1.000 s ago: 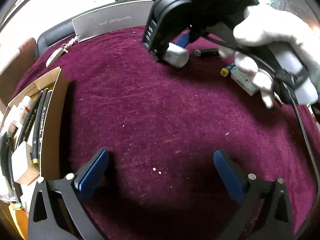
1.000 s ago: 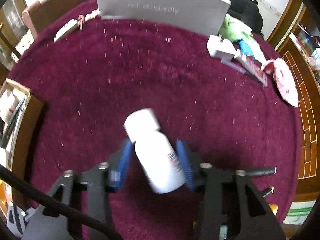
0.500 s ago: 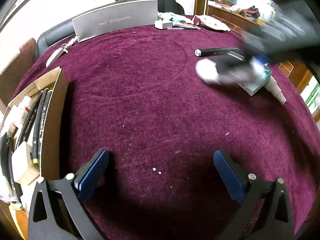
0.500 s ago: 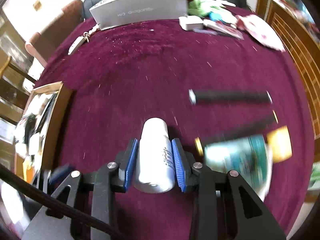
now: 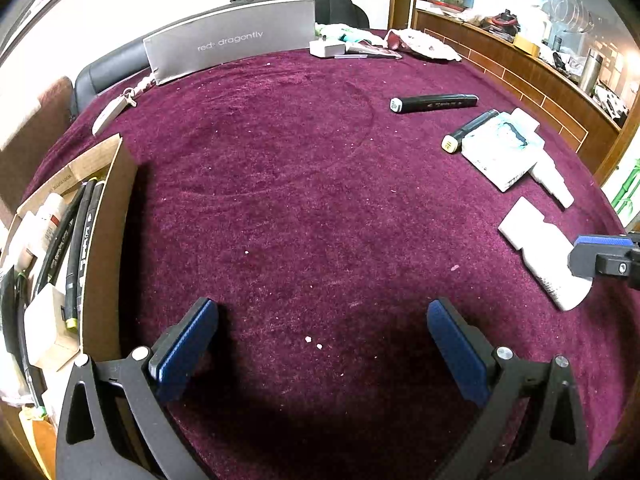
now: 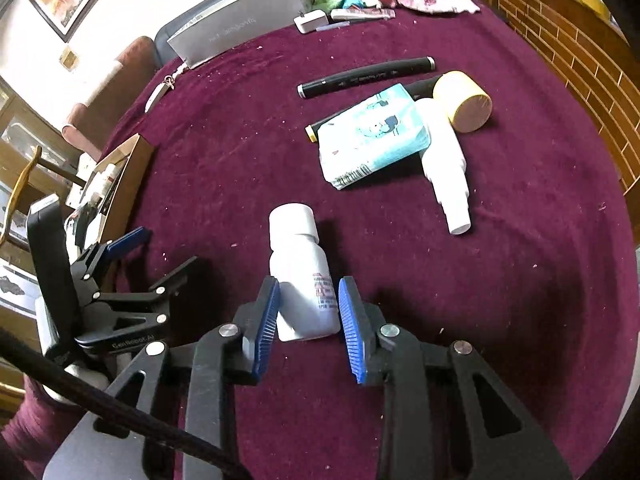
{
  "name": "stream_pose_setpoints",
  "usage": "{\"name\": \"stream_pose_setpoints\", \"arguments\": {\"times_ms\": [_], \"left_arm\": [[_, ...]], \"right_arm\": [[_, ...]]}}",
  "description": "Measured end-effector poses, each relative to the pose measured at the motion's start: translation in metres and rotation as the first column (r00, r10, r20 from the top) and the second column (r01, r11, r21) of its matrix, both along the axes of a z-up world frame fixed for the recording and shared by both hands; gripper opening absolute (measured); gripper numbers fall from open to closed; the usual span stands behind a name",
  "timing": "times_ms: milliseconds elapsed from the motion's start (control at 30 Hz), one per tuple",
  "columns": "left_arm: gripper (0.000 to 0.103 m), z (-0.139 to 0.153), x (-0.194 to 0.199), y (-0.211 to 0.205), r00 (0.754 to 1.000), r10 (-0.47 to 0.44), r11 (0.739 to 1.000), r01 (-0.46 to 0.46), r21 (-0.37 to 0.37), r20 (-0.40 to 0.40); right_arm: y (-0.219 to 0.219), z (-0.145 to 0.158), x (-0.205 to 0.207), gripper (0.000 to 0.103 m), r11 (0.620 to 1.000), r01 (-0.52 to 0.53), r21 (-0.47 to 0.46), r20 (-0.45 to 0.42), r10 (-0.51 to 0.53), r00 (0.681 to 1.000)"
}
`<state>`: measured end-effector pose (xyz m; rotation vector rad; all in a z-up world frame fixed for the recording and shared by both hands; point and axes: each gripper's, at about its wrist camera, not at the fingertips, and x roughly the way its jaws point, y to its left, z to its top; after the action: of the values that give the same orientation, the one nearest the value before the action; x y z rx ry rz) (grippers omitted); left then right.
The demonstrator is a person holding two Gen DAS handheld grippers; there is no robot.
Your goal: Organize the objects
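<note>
A white pill bottle [image 6: 298, 256] with a printed label lies between the blue pads of my right gripper [image 6: 309, 284]; the jaws are closing and the pads press on its sides. In the left wrist view the same bottle [image 5: 540, 256] shows at the right edge, low over the purple cloth, with one blue finger [image 5: 600, 246] on it. My left gripper [image 5: 320, 306] stands open over bare cloth with nothing between its fingers. A cardboard box [image 5: 104, 216] to its left holds black markers and small packs.
Beyond the bottle lie a black marker [image 6: 364, 78], a second marker, a blue tissue pack [image 6: 372, 136], a white spray bottle [image 6: 444, 168] and a yellow roll [image 6: 464, 102]. A grey box [image 5: 232, 40] stands at the far edge. The left gripper [image 6: 132, 256] sits beside the cardboard box [image 6: 128, 176].
My right gripper has carried the white bottle from the far middle of the table to the near right side, rolling as it went. The left gripper has stayed still and open.
</note>
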<state>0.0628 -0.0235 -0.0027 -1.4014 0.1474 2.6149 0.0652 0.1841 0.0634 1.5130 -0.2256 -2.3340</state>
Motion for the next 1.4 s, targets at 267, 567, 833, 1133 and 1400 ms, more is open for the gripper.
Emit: {"name": "stream_pose_setpoints", "arguments": {"times_ms": [267,567,833,1133,1400], "left_arm": [[0.1,0.046,-0.024,0.016,0.994,-0.064,0.997,0.068,0.045,-0.084],[0.097,0.067,-0.123,0.101,0.925,-0.329,0.944,0.316,-0.097,-0.188],[0.059,0.027,-0.183,0.145,0.88,-0.474,0.874,0.464,-0.144,-0.037],[0.022,0.014,-0.188,0.168,0.84,-0.542,0.839,0.543,-0.041,0.038],[0.011,0.019,-0.169,0.143,0.886,-0.461,0.887,0.462,-0.012,0.045]], "right_arm": [[0.017,0.002,0.013,0.048,0.996,0.016,-0.093,-0.089,-0.024,0.996],[0.059,-0.032,0.008,0.05,0.911,0.069,-0.407,-0.054,-0.099,0.994],[0.078,-0.036,0.003,0.061,0.838,0.095,-0.537,-0.041,-0.138,0.99],[0.08,-0.045,-0.004,0.062,0.803,0.113,-0.585,0.005,-0.136,0.991],[0.074,-0.045,-0.008,0.062,0.816,0.133,-0.562,0.01,-0.154,0.988]]}}
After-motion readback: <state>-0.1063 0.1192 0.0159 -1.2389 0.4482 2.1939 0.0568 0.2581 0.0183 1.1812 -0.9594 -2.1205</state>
